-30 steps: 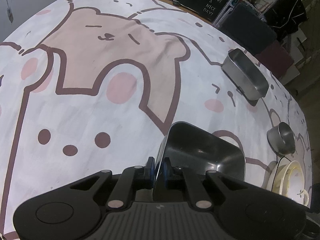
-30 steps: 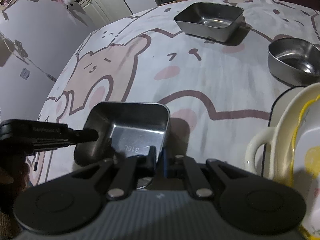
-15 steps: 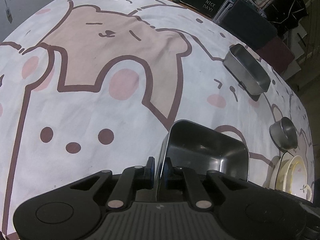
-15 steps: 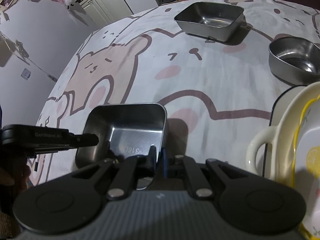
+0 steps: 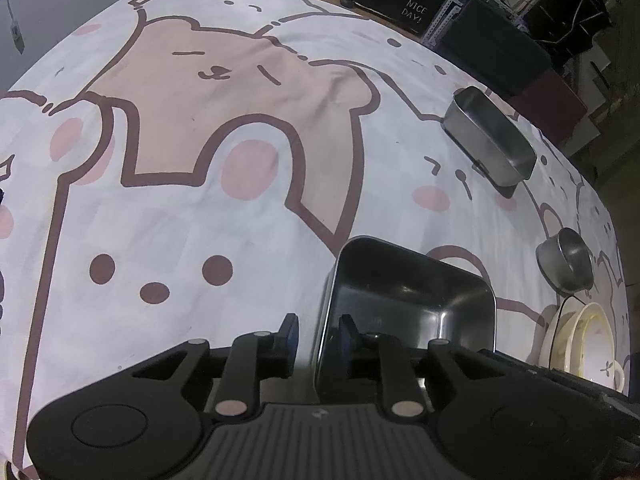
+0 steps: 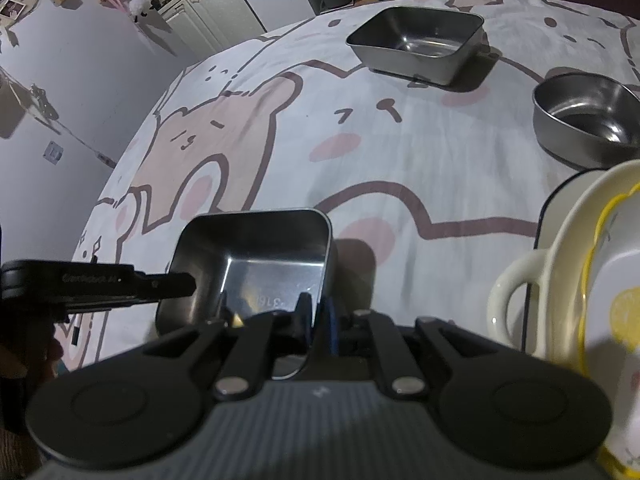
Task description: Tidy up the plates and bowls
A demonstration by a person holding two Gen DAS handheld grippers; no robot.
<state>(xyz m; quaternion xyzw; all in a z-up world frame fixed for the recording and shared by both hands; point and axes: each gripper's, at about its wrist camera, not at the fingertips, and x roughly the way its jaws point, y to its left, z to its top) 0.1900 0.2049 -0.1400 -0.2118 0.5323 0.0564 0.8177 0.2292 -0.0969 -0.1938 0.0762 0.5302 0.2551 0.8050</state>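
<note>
Gripping near tray [image 6: 256, 256] wall, R gripper [image 6: 319, 322] is clamped; L gripper [image 5: 318, 330] straddles rim, parted. Far tray [image 6: 416, 46], bowl [image 6: 588, 120] unsorted; plates [image 6: 580, 280] stacked.

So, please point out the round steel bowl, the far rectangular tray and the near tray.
round steel bowl [image 6: 588, 120]: right wrist view, on its inner wall.
far rectangular tray [image 6: 416, 42]: right wrist view, on its inner floor.
near tray [image 5: 404, 292]: left wrist view, on its inner floor.
</note>
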